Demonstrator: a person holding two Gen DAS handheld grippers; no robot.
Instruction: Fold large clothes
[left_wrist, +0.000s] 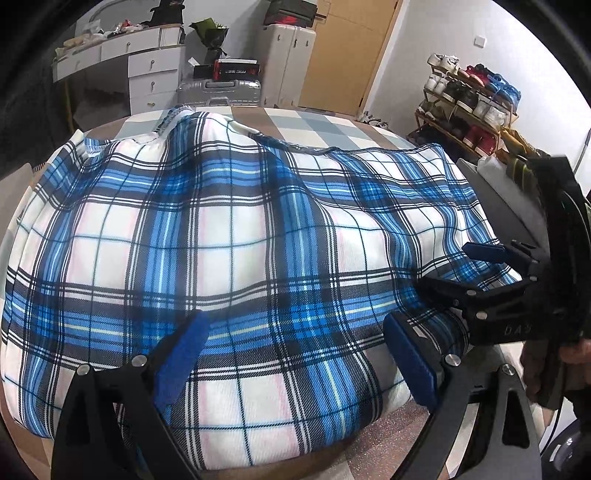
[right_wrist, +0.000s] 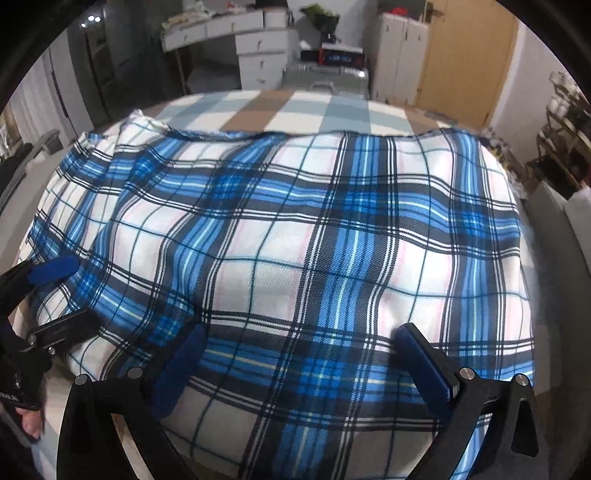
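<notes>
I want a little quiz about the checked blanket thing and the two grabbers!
1. True or false: both grippers are open over the blue, white and black plaid fabric.
2. Which gripper shows at the right edge of the left wrist view? A) the right gripper B) a third one
3. Fill in: the wooden rack by the wall holds ____.

Key: 1 true: the left gripper and the right one both have spread jaws with fabric between. 2 A. 3 shoes.

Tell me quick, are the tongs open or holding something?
Left tongs: open over the plaid cloth, holding nothing.
Right tongs: open too, holding nothing.
</notes>
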